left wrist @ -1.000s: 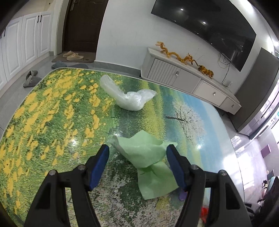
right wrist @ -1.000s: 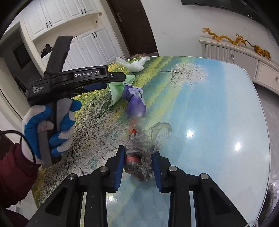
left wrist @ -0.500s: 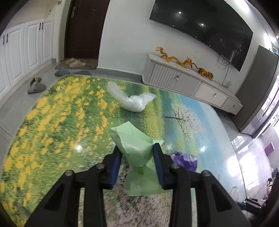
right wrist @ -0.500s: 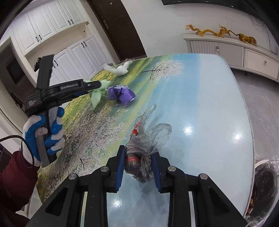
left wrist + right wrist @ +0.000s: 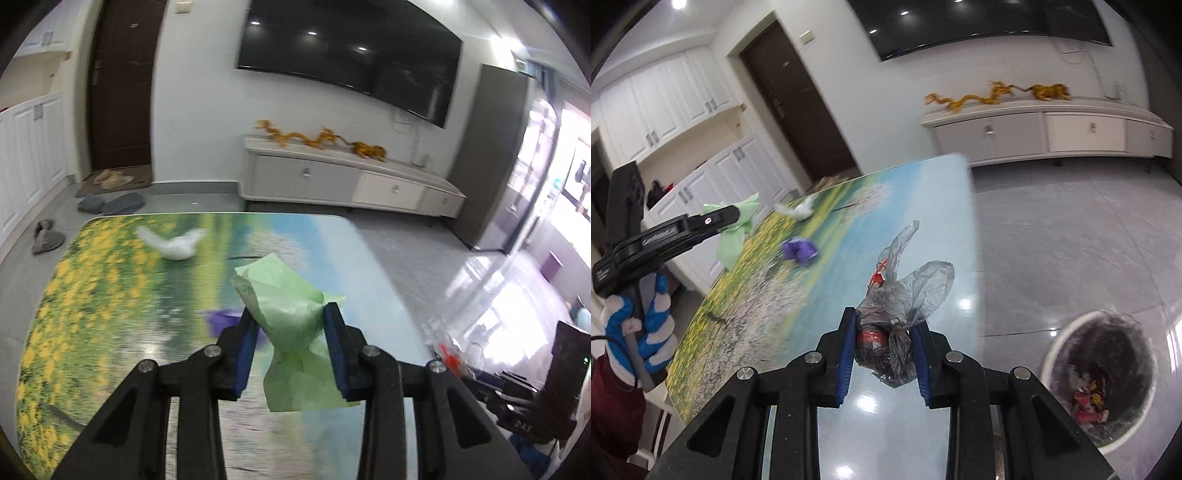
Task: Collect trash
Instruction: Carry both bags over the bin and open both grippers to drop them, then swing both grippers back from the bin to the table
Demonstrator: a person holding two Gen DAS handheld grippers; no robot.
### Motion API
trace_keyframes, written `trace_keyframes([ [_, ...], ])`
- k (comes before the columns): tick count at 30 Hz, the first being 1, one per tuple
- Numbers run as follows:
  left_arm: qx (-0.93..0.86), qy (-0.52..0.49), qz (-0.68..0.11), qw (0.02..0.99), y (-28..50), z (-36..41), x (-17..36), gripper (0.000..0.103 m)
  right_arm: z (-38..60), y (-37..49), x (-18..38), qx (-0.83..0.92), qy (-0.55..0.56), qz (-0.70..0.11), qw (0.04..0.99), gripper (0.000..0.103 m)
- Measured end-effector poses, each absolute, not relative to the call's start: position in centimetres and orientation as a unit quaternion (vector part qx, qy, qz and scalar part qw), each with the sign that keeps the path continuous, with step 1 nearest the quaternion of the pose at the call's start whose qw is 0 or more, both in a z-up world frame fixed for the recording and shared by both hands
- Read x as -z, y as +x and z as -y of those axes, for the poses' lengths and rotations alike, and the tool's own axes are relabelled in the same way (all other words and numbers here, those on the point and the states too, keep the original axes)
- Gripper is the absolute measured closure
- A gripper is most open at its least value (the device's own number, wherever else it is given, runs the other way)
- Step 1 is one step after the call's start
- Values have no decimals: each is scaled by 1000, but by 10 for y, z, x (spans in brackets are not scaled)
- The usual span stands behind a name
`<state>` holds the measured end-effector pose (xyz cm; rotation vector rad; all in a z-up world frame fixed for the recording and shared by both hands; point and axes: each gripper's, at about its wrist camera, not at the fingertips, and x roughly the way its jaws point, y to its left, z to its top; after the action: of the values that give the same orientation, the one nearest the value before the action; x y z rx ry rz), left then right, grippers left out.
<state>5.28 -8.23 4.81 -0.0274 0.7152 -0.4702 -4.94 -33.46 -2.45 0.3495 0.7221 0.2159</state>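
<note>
My left gripper (image 5: 290, 325) is shut on a crumpled green paper wrapper (image 5: 291, 314) and holds it above the table; it also shows in the right wrist view (image 5: 733, 236). My right gripper (image 5: 884, 332) is shut on a crumpled grey plastic bag (image 5: 905, 295) with red bits, held above the table's right edge. A purple wrapper (image 5: 798, 251) and a white crumpled bag (image 5: 173, 245) lie on the landscape-print table (image 5: 92, 314). A white trash bin (image 5: 1104, 380) with a dark liner stands on the floor at the lower right.
A white TV cabinet (image 5: 351, 184) with golden dragon figures stands along the far wall. Slippers (image 5: 48, 240) lie on the floor left of the table. White cupboards (image 5: 683, 110) and a dark door (image 5: 798, 110) are at the left.
My left gripper closed on the green wrapper and lifted it off the table. My right gripper carried the grey bag up and right, bringing the trash bin into view.
</note>
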Motion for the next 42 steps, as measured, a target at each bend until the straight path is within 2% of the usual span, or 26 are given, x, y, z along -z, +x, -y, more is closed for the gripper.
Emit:
trace_keyframes([
  [14,399,68,-407,819,8,323,-1,67,499,-109,79,90,279,-361,885,76],
  [20,425,82,-436,789,8,395,27,63,529,-97,103,108,300,-371,872,73],
  [22,431,82,-445,780,11,414,36,62,540,-99,112,118,304,-375,868,67],
  [24,437,78,-455,772,14,426,43,57,547,-98,119,128,311,-379,862,58],
  [25,438,77,-457,770,16,430,45,49,552,-97,122,133,313,-381,860,57],
  [26,438,78,-457,770,16,434,47,46,554,-96,125,138,313,-385,857,56],
  [35,434,84,-451,775,17,428,48,45,564,-111,131,159,317,-391,849,52],
  [42,398,94,-405,817,5,392,21,45,551,-117,104,153,300,-369,866,50],
])
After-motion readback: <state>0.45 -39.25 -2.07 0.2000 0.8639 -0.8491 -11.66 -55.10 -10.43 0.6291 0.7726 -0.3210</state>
